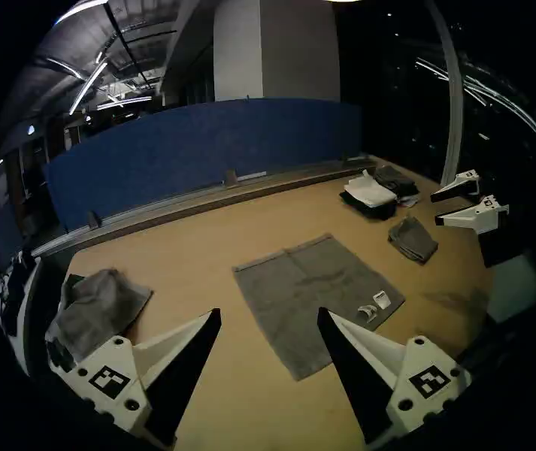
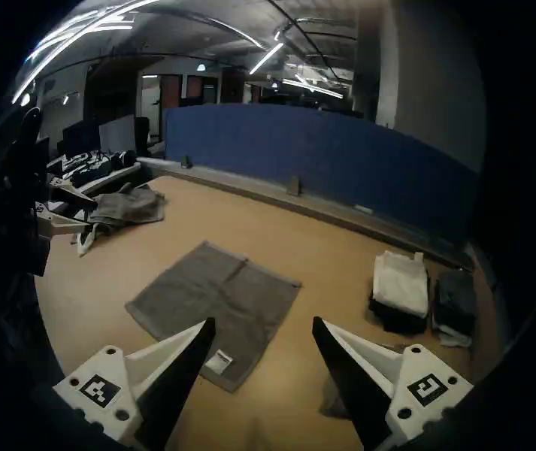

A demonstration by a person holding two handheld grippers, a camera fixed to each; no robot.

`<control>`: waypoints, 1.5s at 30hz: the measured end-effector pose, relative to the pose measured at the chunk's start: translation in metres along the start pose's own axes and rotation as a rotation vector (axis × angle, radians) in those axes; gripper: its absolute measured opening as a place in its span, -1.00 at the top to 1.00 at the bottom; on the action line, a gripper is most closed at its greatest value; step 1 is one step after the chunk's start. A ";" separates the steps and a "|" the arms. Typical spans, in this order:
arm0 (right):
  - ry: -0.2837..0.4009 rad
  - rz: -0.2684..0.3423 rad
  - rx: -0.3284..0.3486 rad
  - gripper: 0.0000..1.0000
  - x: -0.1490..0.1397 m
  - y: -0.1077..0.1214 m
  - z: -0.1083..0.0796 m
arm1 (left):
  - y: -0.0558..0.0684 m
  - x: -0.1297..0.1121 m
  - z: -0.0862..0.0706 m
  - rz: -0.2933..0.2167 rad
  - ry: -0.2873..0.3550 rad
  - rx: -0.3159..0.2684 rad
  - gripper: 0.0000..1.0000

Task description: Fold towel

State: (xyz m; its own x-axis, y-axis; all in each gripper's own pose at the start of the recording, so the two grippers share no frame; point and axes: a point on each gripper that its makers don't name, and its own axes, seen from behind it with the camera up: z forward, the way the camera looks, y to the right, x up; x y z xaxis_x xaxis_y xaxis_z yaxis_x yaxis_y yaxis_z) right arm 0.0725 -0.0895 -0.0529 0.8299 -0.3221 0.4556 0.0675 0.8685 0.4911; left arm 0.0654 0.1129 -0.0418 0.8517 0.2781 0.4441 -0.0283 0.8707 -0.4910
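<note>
A grey towel (image 1: 313,289) lies flat and unfolded on the tan table (image 1: 192,255), with a white label (image 1: 380,299) at its near right corner. My left gripper (image 1: 268,311) hovers open above the towel's near edge, nothing between its fingers. In the right gripper view the same towel (image 2: 215,301) spreads out ahead, its label (image 2: 220,361) close to my open right gripper (image 2: 262,322), which hangs over that corner. The right gripper (image 1: 435,210) also appears at the table's right side, and the left gripper (image 2: 80,214) at the far left, both apart from the towel.
A crumpled grey towel (image 1: 95,308) lies at the table's left end. A stack of folded white and dark towels (image 1: 377,192) sits at the back right, a small folded grey towel (image 1: 412,239) in front of it. A blue partition (image 1: 207,150) runs along the far edge.
</note>
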 end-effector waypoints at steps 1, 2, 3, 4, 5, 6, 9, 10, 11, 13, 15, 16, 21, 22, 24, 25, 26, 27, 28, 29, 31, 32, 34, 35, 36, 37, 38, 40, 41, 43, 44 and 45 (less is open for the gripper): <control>-0.005 0.000 0.002 -1.00 -0.004 -0.001 0.003 | 0.002 -0.005 0.003 0.003 -0.006 -0.005 -0.91; -0.009 0.000 0.004 -1.00 -0.008 -0.002 0.006 | 0.004 -0.009 0.006 0.006 -0.011 -0.009 -0.91; -0.014 0.001 0.007 -1.00 -0.013 -0.003 0.009 | 0.006 -0.015 0.009 0.009 -0.017 -0.014 -0.91; -0.017 0.003 0.010 -1.00 -0.016 -0.004 0.012 | 0.007 -0.019 0.012 0.011 -0.021 -0.018 -0.91; -0.020 0.005 0.013 -1.00 -0.019 -0.005 0.014 | 0.009 -0.024 0.015 0.013 -0.025 -0.022 -0.91; -0.022 0.008 0.017 -1.00 -0.023 -0.006 0.018 | 0.011 -0.029 0.019 0.015 -0.030 -0.026 -0.91; -0.026 0.013 0.029 -1.00 -0.032 -0.011 0.027 | 0.015 -0.043 0.029 0.015 -0.047 -0.037 -0.91; -0.029 0.014 0.031 -1.00 -0.036 -0.013 0.030 | 0.017 -0.048 0.032 0.015 -0.053 -0.041 -0.91; -0.032 0.014 0.032 -1.00 -0.039 -0.014 0.033 | 0.019 -0.053 0.035 0.016 -0.058 -0.046 -0.91; -0.043 0.013 0.037 -1.00 -0.048 -0.017 0.040 | 0.022 -0.064 0.043 0.019 -0.071 -0.055 -0.91; -0.055 0.010 0.043 -1.00 -0.056 -0.019 0.046 | 0.025 -0.075 0.050 0.024 -0.086 -0.064 -0.91; -0.061 0.007 0.046 -1.00 -0.060 -0.021 0.049 | 0.026 -0.079 0.053 0.028 -0.092 -0.068 -0.91; -0.097 -0.004 0.056 -0.99 -0.081 -0.026 0.063 | 0.031 -0.100 0.067 0.042 -0.124 -0.085 -0.91; -0.105 -0.005 0.056 -0.99 -0.085 -0.026 0.066 | 0.032 -0.104 0.069 0.042 -0.130 -0.088 -0.91; -0.120 -0.007 0.058 -0.99 -0.094 -0.027 0.071 | 0.034 -0.112 0.074 0.042 -0.144 -0.095 -0.91; -0.127 -0.005 0.062 -0.99 -0.097 -0.029 0.073 | 0.035 -0.116 0.075 0.042 -0.150 -0.097 -0.91; -0.133 -0.004 0.066 -0.99 -0.101 -0.030 0.075 | 0.035 -0.119 0.077 0.043 -0.156 -0.100 -0.91; -0.141 -0.003 0.069 -0.99 -0.105 -0.031 0.077 | 0.036 -0.123 0.079 0.045 -0.163 -0.104 -0.91; -0.148 -0.002 0.072 -0.99 -0.108 -0.031 0.079 | 0.036 -0.126 0.080 0.047 -0.169 -0.106 -0.91; -0.155 -0.001 0.074 -0.99 -0.111 -0.032 0.081 | 0.037 -0.129 0.081 0.050 -0.175 -0.109 -0.91; -0.171 -0.004 0.077 -0.99 -0.118 -0.033 0.084 | 0.038 -0.133 0.084 0.054 -0.187 -0.115 -0.91; -0.179 -0.006 0.079 -0.99 -0.121 -0.033 0.086 | 0.038 -0.135 0.085 0.056 -0.193 -0.118 -0.91; -0.194 -0.013 0.083 -0.99 -0.127 -0.033 0.088 | 0.039 -0.138 0.086 0.057 -0.204 -0.125 -0.91; -0.200 -0.017 0.085 -0.99 -0.129 -0.034 0.089 | 0.039 -0.140 0.087 0.056 -0.209 -0.129 -0.91; -0.207 -0.020 0.087 -0.99 -0.132 -0.034 0.090 | 0.040 -0.141 0.087 0.055 -0.215 -0.132 -0.91; -0.212 -0.022 0.088 -0.99 -0.133 -0.034 0.091 | 0.040 -0.142 0.088 0.053 -0.221 -0.136 -0.91; -0.218 -0.024 0.090 -0.99 -0.135 -0.035 0.092 | 0.041 -0.143 0.089 0.051 -0.227 -0.139 -0.91; -0.228 -0.028 0.093 -0.99 -0.139 -0.036 0.093 | 0.041 -0.146 0.090 0.049 -0.237 -0.144 -0.91; -0.232 -0.029 0.094 -0.99 -0.140 -0.036 0.093 | 0.041 -0.146 0.090 0.048 -0.242 -0.146 -0.91; -0.243 -0.032 0.097 -0.99 -0.144 -0.037 0.094 | 0.042 -0.148 0.091 0.048 -0.252 -0.152 -0.90; -0.248 -0.034 0.099 -0.99 -0.146 -0.038 0.094 | 0.043 -0.149 0.092 0.049 -0.258 -0.155 -0.90; -0.254 -0.036 0.100 -0.99 -0.148 -0.038 0.094 | 0.043 -0.150 0.092 0.050 -0.263 -0.158 -0.90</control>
State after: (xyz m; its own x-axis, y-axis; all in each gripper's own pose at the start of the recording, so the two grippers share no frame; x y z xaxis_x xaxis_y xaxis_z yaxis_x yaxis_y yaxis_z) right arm -0.1046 -0.1102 -0.0692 0.6613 -0.4475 0.6020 0.0293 0.8173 0.5754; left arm -0.1120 0.1462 -0.0607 0.6860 0.4324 0.5852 0.0330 0.7850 -0.6186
